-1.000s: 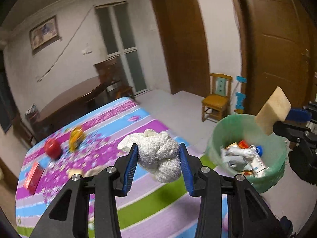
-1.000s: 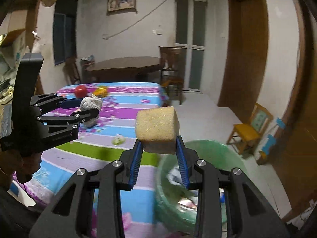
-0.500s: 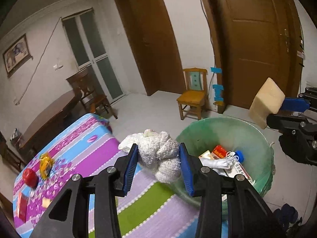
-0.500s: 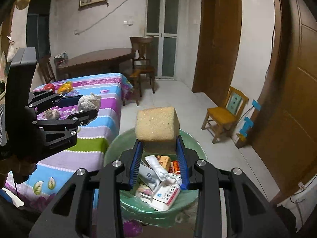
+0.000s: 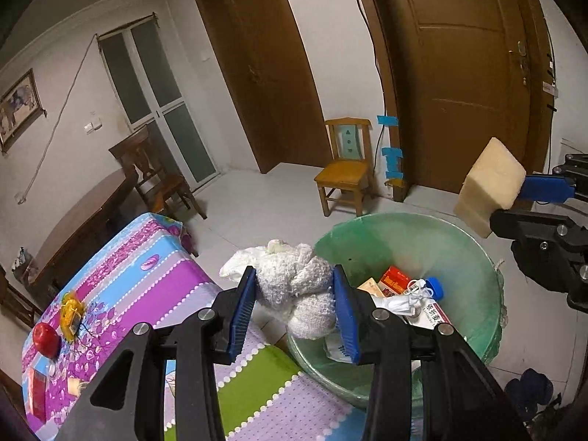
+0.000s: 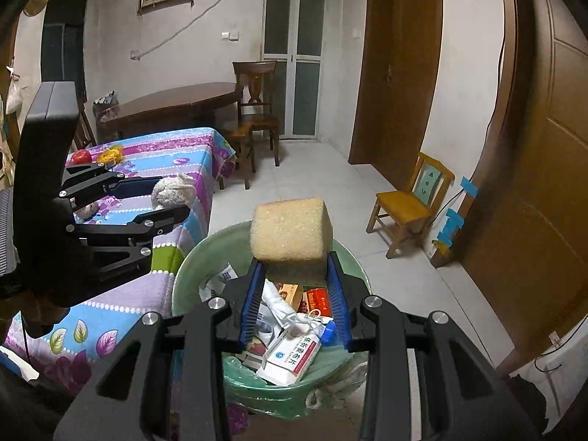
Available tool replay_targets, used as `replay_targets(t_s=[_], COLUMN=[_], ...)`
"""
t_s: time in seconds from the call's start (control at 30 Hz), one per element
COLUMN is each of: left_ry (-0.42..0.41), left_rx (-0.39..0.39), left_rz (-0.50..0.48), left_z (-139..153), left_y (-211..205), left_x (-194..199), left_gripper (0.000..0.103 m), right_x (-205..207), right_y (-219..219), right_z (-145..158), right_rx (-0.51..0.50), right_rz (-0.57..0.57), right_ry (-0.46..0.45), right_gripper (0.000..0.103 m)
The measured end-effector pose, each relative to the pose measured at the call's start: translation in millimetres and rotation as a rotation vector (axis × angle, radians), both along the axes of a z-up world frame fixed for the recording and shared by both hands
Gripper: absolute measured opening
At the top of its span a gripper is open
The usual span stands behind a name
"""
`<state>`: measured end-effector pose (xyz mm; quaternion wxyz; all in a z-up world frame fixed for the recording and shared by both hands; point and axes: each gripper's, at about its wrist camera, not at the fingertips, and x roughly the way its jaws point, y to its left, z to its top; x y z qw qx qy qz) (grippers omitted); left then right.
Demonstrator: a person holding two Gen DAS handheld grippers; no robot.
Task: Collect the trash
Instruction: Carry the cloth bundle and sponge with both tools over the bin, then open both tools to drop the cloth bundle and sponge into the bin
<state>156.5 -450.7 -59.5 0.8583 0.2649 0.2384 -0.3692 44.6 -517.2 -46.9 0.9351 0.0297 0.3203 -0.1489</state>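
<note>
Right tool [image 6: 294,299] clamps yellow sponge block [image 6: 292,233], centred frame, over green-lined trash bin [image 6: 191,268]: release. Left tool [image 5: 294,307] grips crumpled white cloth wad [image 5: 294,286]: shift further over rim first.

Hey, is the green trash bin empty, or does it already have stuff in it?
Partly full. The bin holds boxes, a white mask and a blue cap, well below its rim.

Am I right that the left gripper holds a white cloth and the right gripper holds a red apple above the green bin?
Not quite: the right gripper holds a tan sponge, not a red apple, as the right wrist view shows. The apple lies on the table. The rest stands: the left gripper holds the white cloth, and the sponge hangs above the green bin.
</note>
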Motion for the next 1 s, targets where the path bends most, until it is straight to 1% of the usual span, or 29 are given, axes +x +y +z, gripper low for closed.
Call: replay_targets(t_s=[0.13, 0.4, 0.67, 0.7, 0.73, 0.77, 0.8, 0.83, 0.87, 0.9, 1.0], left_ry=[0.001, 0.029, 0.122, 0.14, 0.167, 0.17, 0.159, 0.156, 0.163, 0.166, 0.152], left_rx=[0.01, 0.02, 0.003, 0.003, 0.006, 0.009, 0.005, -0.008, -0.017, -0.023, -0.034], left_rz=[-0.008, -0.02, -0.074, -0.089, -0.109, -0.109, -0.105, -0.113, -0.122, -0.124, -0.114], left_z=[-5.4, -11.8, -15.6, -16.1, -17.8, -19.2, -19.2, -17.9, -17.3, -16.5, -13.9], left_y=[-2.9, -8.8, -14.9, -16.8, -17.6, -18.3, -17.7, -16.6, -15.1, -14.6, -10.4], left_x=[2.2, 13.3, 33.9, 34.3, 38.1, 39.7, 40.3, 40.1, 40.2, 40.3, 42.9], left_gripper=[0.043, 0.043, 0.045, 0.047, 0.051, 0.057, 0.061, 0.063, 0.073, 0.079, 0.079], right_x=[4.4, 13.9, 26.9, 29.1, 29.7, 30.1, 30.4, 30.2, 29.7, 29.2, 27.3], right_y=[-2.3, -7.7, -13.5, -14.1, -14.5, -15.3, -15.7, -16.3, -17.3, -17.8, -17.2], right_z=[-1.7, -4.9, -18.8, -22.1, -23.8, -25.4, -27.1, -28.6, -29.9, -30.4, -27.5], right_rx=[0.001, -0.01, -0.029, -0.029, -0.036, -0.047, -0.051, -0.046, -0.04, -0.038, -0.038], right_rz=[0.003, -0.002, 0.0, 0.004, -0.003, -0.014, -0.016, -0.015, -0.017, -0.019, -0.02], right_ry=[0.011, 0.036, 0.092, 0.107, 0.11, 0.112, 0.113, 0.114, 0.114, 0.112, 0.103], right_gripper=[0.033, 0.033, 0.035, 0.04, 0.05, 0.055, 0.058, 0.058, 0.058, 0.058, 0.058])
